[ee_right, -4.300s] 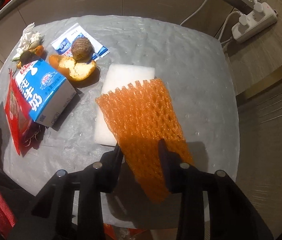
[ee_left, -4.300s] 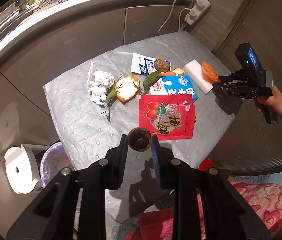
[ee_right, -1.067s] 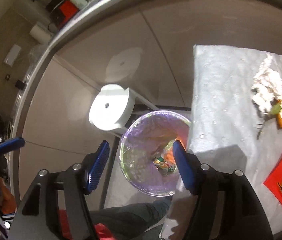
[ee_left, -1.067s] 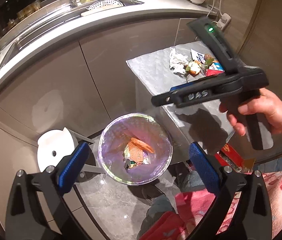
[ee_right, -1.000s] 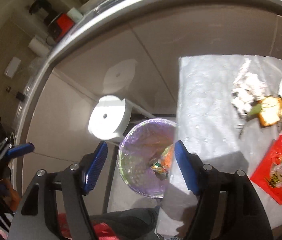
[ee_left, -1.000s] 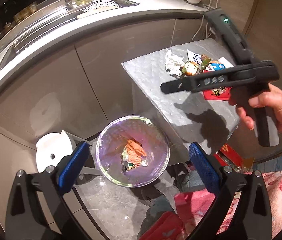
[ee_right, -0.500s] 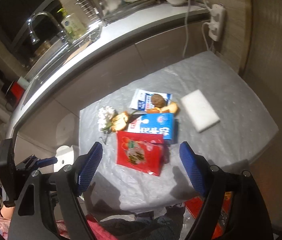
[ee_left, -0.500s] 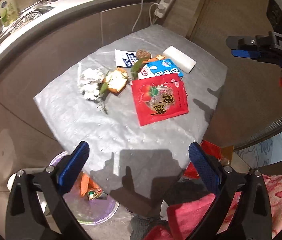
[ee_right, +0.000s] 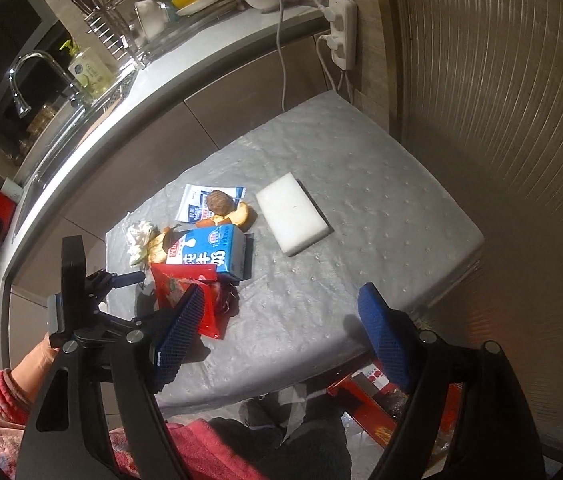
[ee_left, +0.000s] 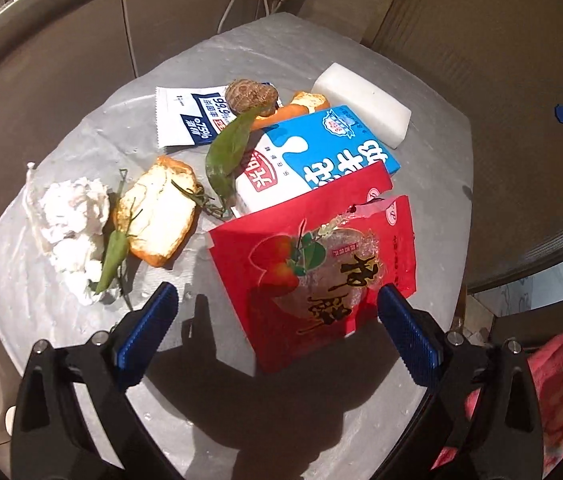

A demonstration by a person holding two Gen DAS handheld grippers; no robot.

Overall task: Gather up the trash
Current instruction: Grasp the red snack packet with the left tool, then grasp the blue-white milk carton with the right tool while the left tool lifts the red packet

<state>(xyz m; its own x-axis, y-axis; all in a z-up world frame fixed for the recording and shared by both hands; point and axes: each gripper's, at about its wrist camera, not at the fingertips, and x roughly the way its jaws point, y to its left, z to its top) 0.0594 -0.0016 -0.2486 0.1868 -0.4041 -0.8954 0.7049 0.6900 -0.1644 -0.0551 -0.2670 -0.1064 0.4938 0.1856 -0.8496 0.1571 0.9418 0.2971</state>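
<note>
Trash lies on a small grey-covered table (ee_left: 433, 208). A red snack bag (ee_left: 321, 264) lies nearest my left gripper (ee_left: 277, 336), which is wide open and empty just above its near edge. Behind the bag are a blue milk carton (ee_left: 321, 160), a white foam block (ee_left: 361, 104), a white wipe sachet (ee_left: 189, 120), a brown round husk (ee_left: 249, 96), peel pieces (ee_left: 157, 212), green leaves (ee_left: 229, 152) and crumpled tissue (ee_left: 69, 216). My right gripper (ee_right: 285, 336) is wide open and empty above the table's front edge; the carton (ee_right: 213, 256) and foam block (ee_right: 293, 212) lie ahead of it.
A kitchen counter with a sink and tap (ee_right: 29, 76) runs behind the table. A power strip with cables (ee_right: 341, 36) hangs on the wall at the back. A ribbed wall panel (ee_right: 501, 120) stands to the right. A red box (ee_right: 373, 400) lies on the floor below.
Both grippers have swung from over the bin back to the table. My left gripper has come down close to the red snack bag. Both remain open and empty.
</note>
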